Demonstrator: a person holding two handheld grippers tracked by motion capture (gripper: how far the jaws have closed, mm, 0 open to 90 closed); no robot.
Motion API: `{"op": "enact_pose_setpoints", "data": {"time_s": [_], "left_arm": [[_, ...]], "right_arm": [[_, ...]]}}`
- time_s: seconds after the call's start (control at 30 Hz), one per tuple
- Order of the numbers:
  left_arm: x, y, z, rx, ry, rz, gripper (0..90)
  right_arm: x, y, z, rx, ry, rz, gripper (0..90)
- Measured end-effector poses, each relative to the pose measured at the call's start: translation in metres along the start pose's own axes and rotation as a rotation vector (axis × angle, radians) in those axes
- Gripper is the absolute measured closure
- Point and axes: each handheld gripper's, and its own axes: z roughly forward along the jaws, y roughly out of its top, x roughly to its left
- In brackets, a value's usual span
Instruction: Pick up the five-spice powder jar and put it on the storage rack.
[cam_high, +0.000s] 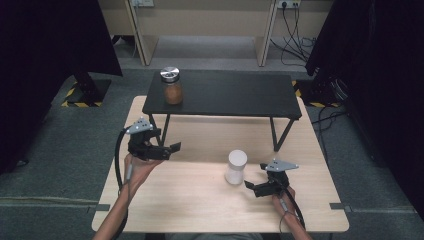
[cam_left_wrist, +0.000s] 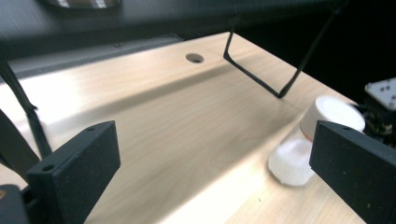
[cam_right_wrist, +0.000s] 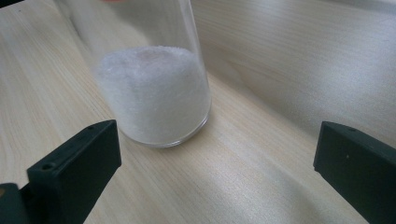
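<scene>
Nothing gripped so far: just right of the white-filled jar (cam_high: 235, 167) on the wooden table (cam_high: 200, 200), right gripper (cam_high: 252, 187) wide open and empty, left gripper (cam_high: 171, 148) likewise, grasp pending; beyond, brown jar (cam_high: 173, 86) on black shelf (cam_high: 235, 95).

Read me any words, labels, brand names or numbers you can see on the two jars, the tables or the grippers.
None can be read.
White-lidded jar of white powder: clear glass, no label showing.
Metal-lidded jar of brown powder on the black shelf: no label legible.
Left gripper and right gripper: grey plates bear dots, no lettering.
Yellow-black hazard stripes on the floor: a marking, no words.
</scene>
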Motion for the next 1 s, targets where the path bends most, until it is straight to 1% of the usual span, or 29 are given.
{"op": "enact_pose_setpoints", "data": {"time_s": [0.1,0.17,0.2,0.37,0.53,0.6,0.7,0.77,0.87,1.0], "left_arm": [[0.002,-0.016,0.008,0.009,-0.014,-0.015,0.8],[0.006,-0.030,0.017,0.017,-0.038,-0.016,0.8],[0.006,-0.030,0.017,0.017,-0.038,-0.016,0.8],[0.004,-0.043,0.029,0.048,-0.046,-0.005,0.6],[0.004,-0.062,0.040,0.063,-0.061,-0.008,0.8],[0.004,-0.065,0.046,0.089,-0.060,-0.005,0.8],[0.003,-0.076,0.050,0.089,-0.060,-0.003,0.7],[0.002,-0.082,0.053,0.089,-0.049,0.004,0.4],[0.003,-0.092,0.054,0.072,-0.042,-0.003,0.2],[0.005,-0.101,0.055,0.058,-0.038,-0.011,0.2]], "right_arm": [[0.000,0.000,0.000,-0.001,-0.001,-0.001,0.8],[0.000,0.000,0.000,0.000,0.000,-0.001,0.8],[0.000,0.000,0.000,0.000,0.000,-0.001,0.8],[0.000,0.000,0.000,-0.001,0.000,-0.001,0.8],[0.000,0.000,0.000,0.001,0.000,-0.001,0.8],[0.000,0.000,0.000,0.001,0.000,-0.001,0.8],[0.000,0.000,0.000,0.000,0.001,-0.001,0.8],[0.000,0.000,0.000,0.000,0.002,-0.002,0.8],[0.000,0.000,0.000,0.000,0.003,-0.002,0.8],[0.000,0.000,0.000,0.001,0.003,-0.005,0.8]]}}
